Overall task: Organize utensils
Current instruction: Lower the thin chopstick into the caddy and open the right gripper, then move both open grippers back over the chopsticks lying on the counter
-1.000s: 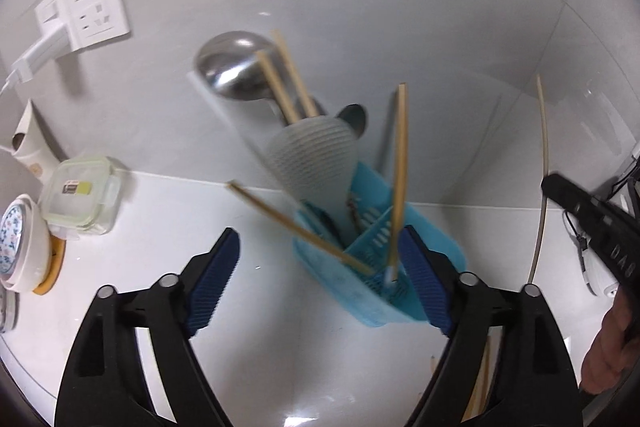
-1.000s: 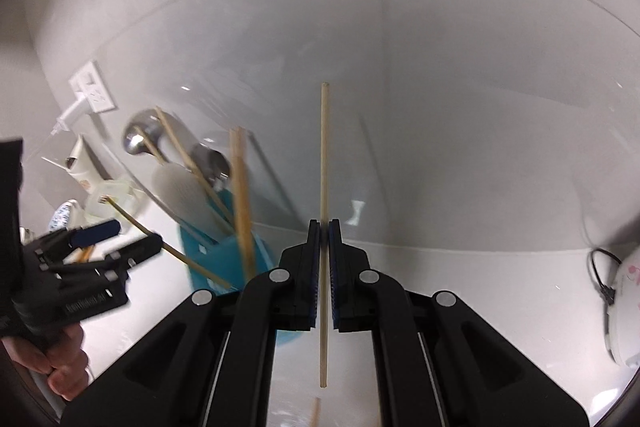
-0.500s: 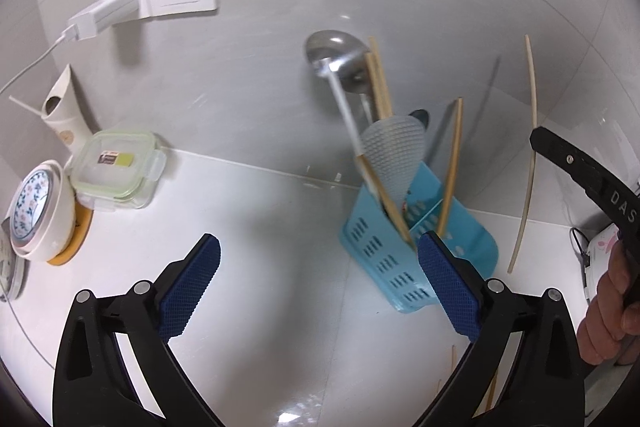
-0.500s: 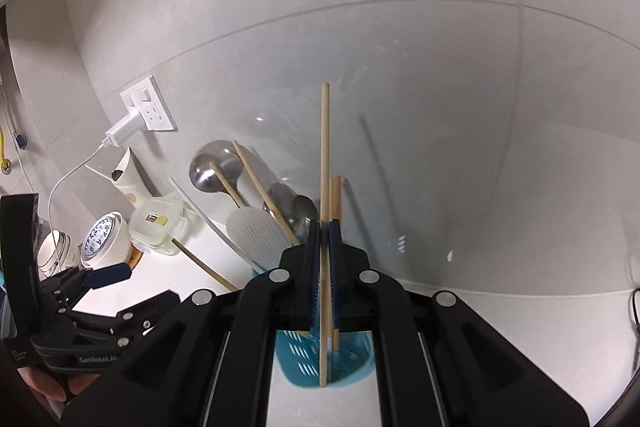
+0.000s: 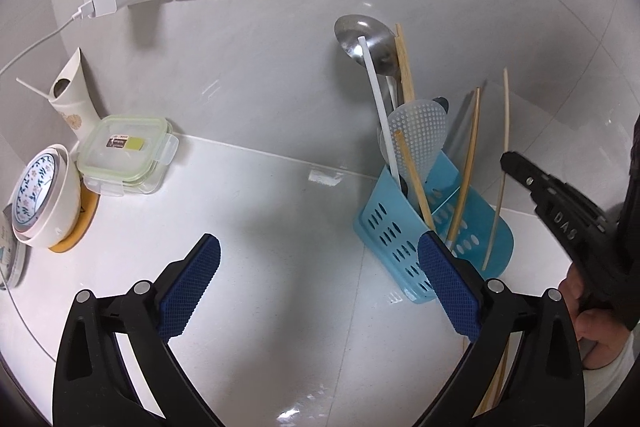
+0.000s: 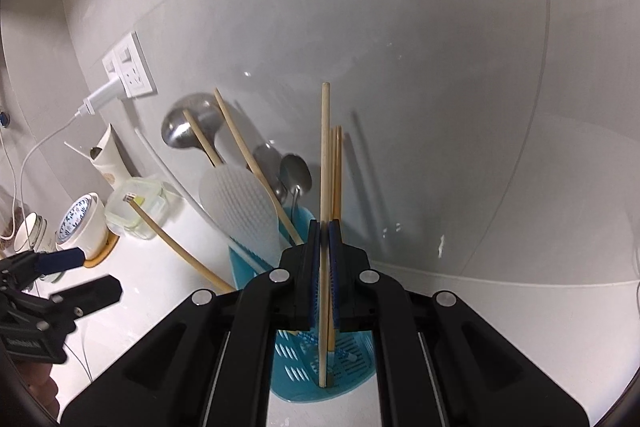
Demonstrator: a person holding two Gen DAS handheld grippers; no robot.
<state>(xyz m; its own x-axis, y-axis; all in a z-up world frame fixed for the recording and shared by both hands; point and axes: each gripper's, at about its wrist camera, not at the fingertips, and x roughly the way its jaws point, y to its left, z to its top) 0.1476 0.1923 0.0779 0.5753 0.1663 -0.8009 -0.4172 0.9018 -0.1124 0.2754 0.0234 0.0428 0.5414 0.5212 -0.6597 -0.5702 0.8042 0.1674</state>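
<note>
— Bench (image 5: 256,227) first: white, with a blue holder (image 5: 404,247) standing by the wall, crammed with a ladle (image 5: 360,35), a rice paddle (image 5: 420,131) and chopsticks.
— And the tools?
— Left tool (image 5: 316,283) hangs over bare bench beside the holder, spread wide, gripping nothing. Right tool (image 6: 324,275) is pinched tight on one chopstick (image 6: 325,155), upright, its lower end down inside the holder.
</note>
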